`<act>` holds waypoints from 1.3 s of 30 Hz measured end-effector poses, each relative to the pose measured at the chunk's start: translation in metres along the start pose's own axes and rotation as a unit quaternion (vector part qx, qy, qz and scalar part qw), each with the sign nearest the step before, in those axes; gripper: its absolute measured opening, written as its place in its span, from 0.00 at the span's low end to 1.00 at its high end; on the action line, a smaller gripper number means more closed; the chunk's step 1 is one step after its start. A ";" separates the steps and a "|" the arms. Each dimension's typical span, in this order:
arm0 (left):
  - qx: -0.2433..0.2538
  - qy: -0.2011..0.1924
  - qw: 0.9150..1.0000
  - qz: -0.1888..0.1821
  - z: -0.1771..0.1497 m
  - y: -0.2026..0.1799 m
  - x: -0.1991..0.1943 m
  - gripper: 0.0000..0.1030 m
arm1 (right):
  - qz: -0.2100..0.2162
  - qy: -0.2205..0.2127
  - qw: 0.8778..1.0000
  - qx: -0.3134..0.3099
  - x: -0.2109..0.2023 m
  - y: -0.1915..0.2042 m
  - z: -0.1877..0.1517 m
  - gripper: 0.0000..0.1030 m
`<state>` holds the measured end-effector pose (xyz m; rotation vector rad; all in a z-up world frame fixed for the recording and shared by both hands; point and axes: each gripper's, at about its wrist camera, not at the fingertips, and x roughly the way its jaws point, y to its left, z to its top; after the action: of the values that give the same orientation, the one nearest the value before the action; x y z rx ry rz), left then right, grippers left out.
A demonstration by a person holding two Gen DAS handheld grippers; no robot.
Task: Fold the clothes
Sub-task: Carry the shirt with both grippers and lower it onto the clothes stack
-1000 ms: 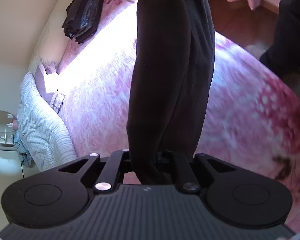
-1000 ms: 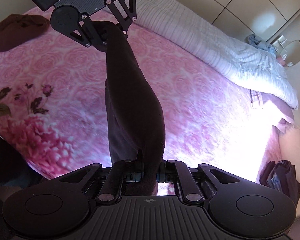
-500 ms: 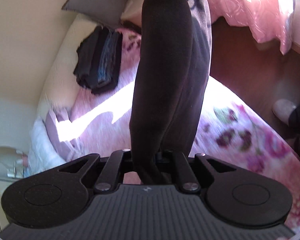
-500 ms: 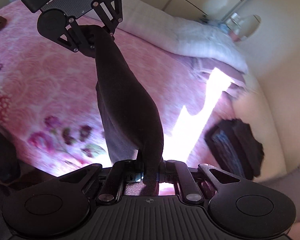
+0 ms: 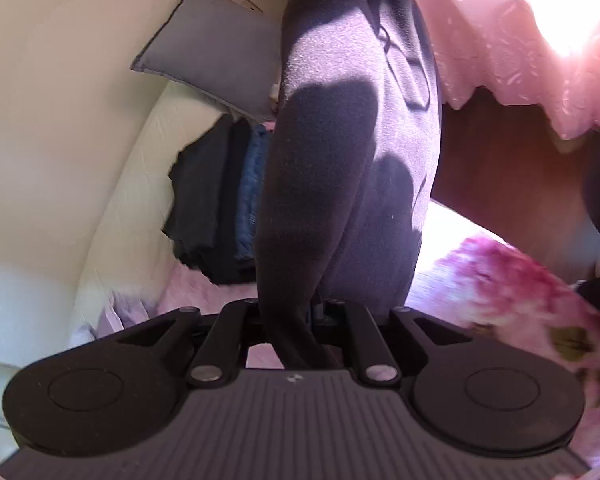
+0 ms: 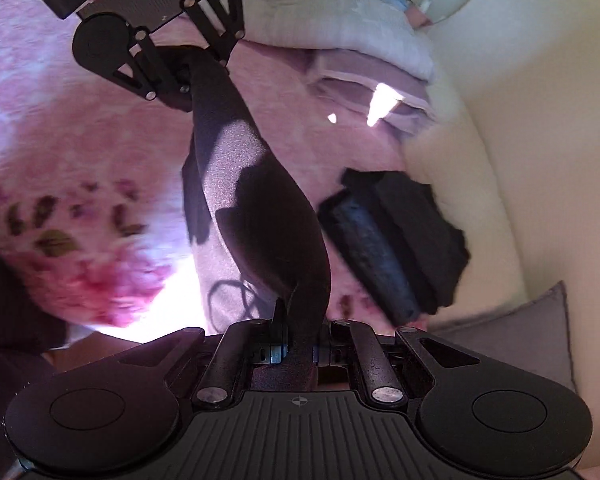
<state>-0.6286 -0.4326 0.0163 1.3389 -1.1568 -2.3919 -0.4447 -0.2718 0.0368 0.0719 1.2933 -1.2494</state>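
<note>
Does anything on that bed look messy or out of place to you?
Mostly tidy. The pile of folded clothes sits slightly ragged, its top dark piece overhanging unevenly. A thin cord dangles loose from the dark garment stretched between the left tool and right tool.

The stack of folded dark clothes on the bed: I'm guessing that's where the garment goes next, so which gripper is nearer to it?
Right. The right gripper hangs just beside the stack; the left gripper holds the garment's far end, farther along the bed.
</note>
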 end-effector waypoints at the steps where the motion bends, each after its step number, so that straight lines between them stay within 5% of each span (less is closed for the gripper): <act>1: 0.000 0.000 1.000 0.003 0.001 0.014 0.009 0.08 | -0.006 -0.005 1.000 -0.003 0.009 -0.018 0.002 0.08; 10: -0.020 0.030 0.996 0.085 0.028 0.181 0.131 0.09 | -0.058 -0.051 0.996 -0.036 0.088 -0.187 0.017 0.08; 17: -0.063 0.083 0.979 0.174 0.045 0.307 0.234 0.08 | -0.123 -0.137 0.979 -0.081 0.176 -0.348 0.039 0.08; 21: -0.108 0.132 0.976 0.132 0.036 0.287 0.315 0.09 | -0.119 -0.167 0.975 -0.082 0.242 -0.382 0.029 0.08; 26: -0.138 0.210 0.967 0.034 0.013 0.192 0.410 0.14 | -0.019 -0.104 0.992 -0.073 0.353 -0.338 -0.016 0.08; 29: -0.106 0.204 0.972 0.054 0.004 0.161 0.414 0.13 | 0.022 -0.081 0.992 -0.094 0.382 -0.308 -0.040 0.09; 31: -0.112 0.198 0.971 0.069 -0.001 0.159 0.402 0.19 | 0.011 -0.089 0.992 -0.094 0.376 -0.302 -0.049 0.12; 36: -0.121 0.201 0.969 0.075 -0.016 0.167 0.389 0.27 | -0.007 -0.077 0.992 -0.095 0.368 -0.297 -0.052 0.34; 39: -0.108 0.201 0.972 0.062 -0.020 0.168 0.391 0.09 | -0.002 -0.065 0.992 -0.107 0.373 -0.297 -0.051 0.33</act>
<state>-0.8773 -0.7466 -0.1286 1.5297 -0.8162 -1.9685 -0.7732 -0.5982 -0.0852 -0.1626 1.3050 -1.0939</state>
